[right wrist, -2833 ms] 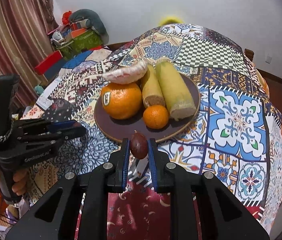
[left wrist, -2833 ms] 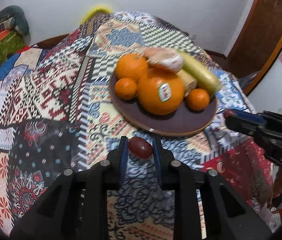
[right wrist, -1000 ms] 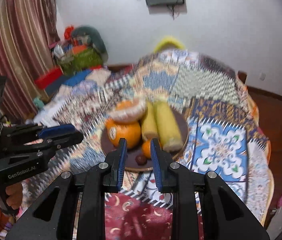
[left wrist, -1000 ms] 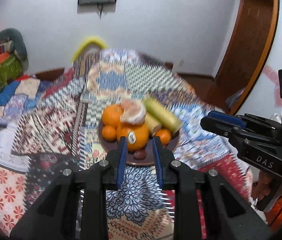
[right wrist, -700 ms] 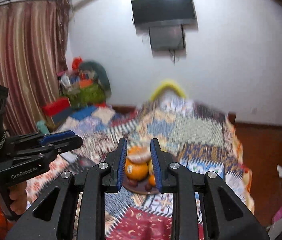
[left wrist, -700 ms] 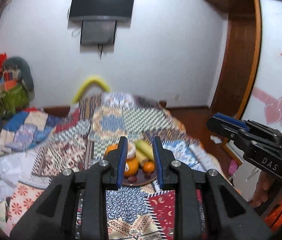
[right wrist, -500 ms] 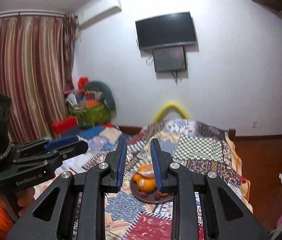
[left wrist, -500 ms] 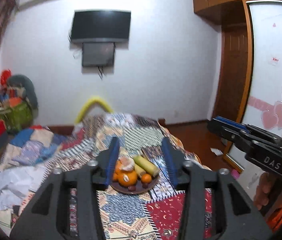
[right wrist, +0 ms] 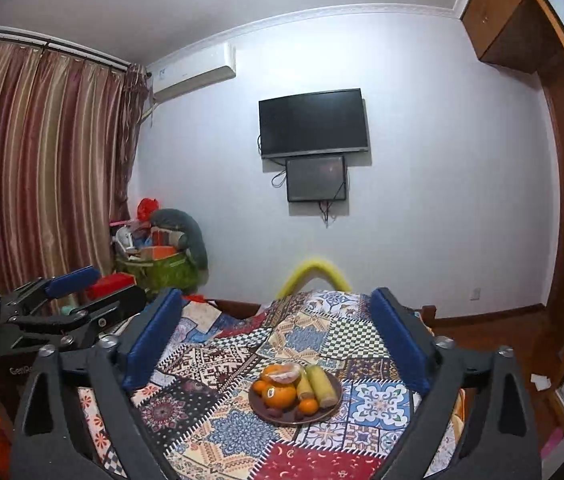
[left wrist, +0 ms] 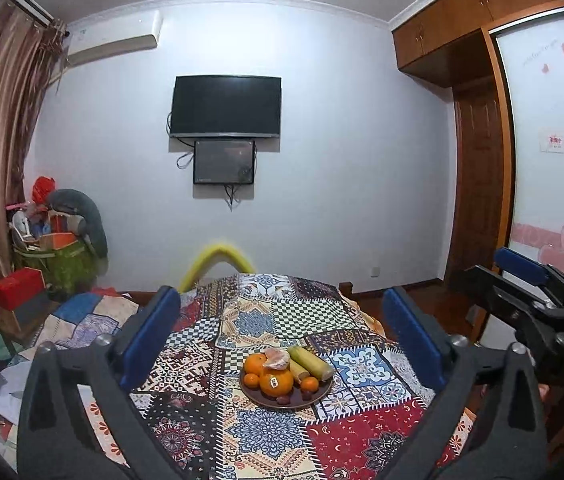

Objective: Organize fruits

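On the patchwork-quilted table point(left wrist: 265, 320) sits a round brown plate point(left wrist: 314, 398) of oranges and bananas (heaped); left gripper point(left wrist: 282, 344) and right gripper point(right wrist: 277, 340) both gape wide, empty.

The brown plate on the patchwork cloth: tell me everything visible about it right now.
The brown plate is round, shallow and dark, with a dull matte look. It lies flat on the patchwork cloth, far from both open claws. It carries a large stickered orange, smaller oranges, a peeled citrus on top, two corn cobs along its right side, and two small dark red fruits near its front rim. Nothing else touches it.
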Demonstrator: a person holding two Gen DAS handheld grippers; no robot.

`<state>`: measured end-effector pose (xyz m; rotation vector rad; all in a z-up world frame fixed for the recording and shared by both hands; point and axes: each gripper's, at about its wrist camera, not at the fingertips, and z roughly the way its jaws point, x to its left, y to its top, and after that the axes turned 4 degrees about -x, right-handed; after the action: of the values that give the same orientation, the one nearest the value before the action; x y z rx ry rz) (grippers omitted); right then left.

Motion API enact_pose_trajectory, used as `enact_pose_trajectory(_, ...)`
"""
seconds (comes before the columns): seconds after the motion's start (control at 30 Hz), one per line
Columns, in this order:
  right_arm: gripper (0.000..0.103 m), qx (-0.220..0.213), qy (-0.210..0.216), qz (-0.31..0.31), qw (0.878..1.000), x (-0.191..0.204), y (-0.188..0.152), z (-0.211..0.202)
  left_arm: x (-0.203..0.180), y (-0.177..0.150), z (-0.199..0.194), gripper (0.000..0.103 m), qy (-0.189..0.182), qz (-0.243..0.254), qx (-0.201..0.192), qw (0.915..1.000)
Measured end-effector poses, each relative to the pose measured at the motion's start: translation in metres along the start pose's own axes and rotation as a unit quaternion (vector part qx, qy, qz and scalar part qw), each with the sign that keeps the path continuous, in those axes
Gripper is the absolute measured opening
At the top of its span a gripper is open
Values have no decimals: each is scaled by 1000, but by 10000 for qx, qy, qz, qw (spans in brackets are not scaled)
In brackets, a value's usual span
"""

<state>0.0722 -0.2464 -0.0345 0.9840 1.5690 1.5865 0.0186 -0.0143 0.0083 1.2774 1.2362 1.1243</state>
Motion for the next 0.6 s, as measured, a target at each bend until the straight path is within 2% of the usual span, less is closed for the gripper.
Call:
enact_pose_trajectory(0.4, 103, -120, -365, -45, 9993, 2, -3, -14, -3, -4, -7, 103, 89, -71, -26, 9999)
enact_pose_trajectory(0.6, 103, -89, -379, -2, 9992, 1, -4, -17, -4, -5, -7, 103, 112, -42, -43, 9999)
